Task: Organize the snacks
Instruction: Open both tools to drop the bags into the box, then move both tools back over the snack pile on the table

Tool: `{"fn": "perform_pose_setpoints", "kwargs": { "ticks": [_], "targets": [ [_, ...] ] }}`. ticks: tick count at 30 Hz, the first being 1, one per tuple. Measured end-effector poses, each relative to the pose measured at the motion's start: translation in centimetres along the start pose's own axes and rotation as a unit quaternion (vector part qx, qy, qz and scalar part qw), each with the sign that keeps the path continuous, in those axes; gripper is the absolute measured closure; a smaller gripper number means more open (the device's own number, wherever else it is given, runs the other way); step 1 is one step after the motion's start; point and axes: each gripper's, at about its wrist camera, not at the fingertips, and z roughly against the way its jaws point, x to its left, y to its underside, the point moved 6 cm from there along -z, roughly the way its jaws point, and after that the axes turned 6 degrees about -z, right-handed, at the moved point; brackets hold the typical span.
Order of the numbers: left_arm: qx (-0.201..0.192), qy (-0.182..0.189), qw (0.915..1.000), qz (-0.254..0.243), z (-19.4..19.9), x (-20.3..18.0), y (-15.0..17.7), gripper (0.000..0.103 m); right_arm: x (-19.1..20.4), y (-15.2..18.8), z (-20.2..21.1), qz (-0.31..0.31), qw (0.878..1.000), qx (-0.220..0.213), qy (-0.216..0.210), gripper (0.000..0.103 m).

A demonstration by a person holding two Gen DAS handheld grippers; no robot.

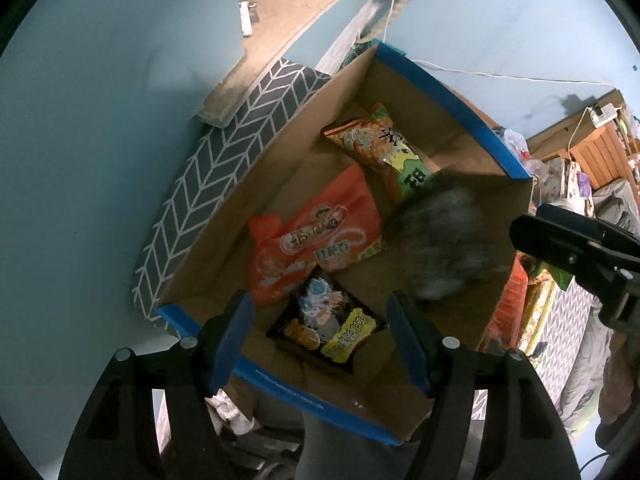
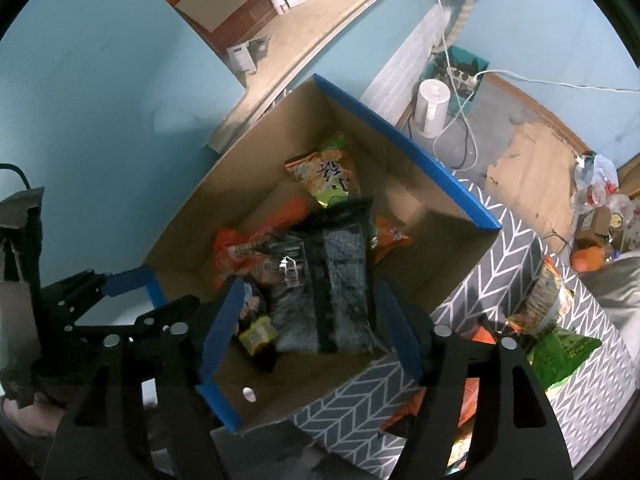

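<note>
An open cardboard box [image 1: 452, 92] with blue-taped rims sits on a grey chevron-patterned surface [image 1: 208, 176]. In it lie an orange bag [image 1: 316, 236], an orange-and-green bag [image 1: 372, 140] and a black packet with a yellow label [image 1: 328, 328]. My left gripper [image 1: 320, 308] hangs open above the black packet, its pads clear of it. A dark grey-silver packet [image 2: 340, 284], blurred in the left wrist view [image 1: 444, 240], is in the box between the fingers of my right gripper [image 2: 310, 288], which is open with gaps beside the packet.
More snack bags [image 2: 560, 352] lie on the chevron surface [image 2: 504, 280] right of the box [image 2: 404, 136]. A white jug [image 2: 430, 108], a power strip and cables stand on the floor behind. A cluttered shelf [image 2: 320, 36] runs along the blue wall.
</note>
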Motion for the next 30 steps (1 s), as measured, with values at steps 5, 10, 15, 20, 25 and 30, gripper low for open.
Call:
{"fn": "perform_pose_setpoints", "kwargs": {
  "ticks": [5,10,15,20,25,30],
  "targets": [
    [-0.003,0.003,1.0,-0.003,0.6,-0.6,0.1,0.029,-0.3,0.3,0.5,-0.006,1.0,0.0,-0.001,0.032],
    [-0.002,0.013,0.9999,-0.008,1.1,-1.8,0.2,0.029,-0.9,1.3,1.8,-0.016,1.0,-0.006,-0.004,0.032],
    [-0.004,0.026,0.9994,-0.023,1.7,-3.8,0.3,0.028,-2.3,2.7,3.5,-0.036,0.999,-0.013,-0.003,0.029],
    [-0.001,0.035,0.9985,-0.043,1.5,-6.0,0.5,0.027,-4.3,4.4,4.9,-0.06,0.998,-0.019,0.001,0.029],
    [0.004,0.046,0.9965,-0.07,1.5,-8.7,1.1,0.027,-6.8,6.3,6.3,-0.086,0.996,-0.027,0.009,0.029],
    [0.011,0.057,0.9935,-0.098,1.5,-11.5,1.5,0.027,-9.7,8.3,7.9,-0.122,0.992,-0.035,0.016,0.029]
  ]
}}
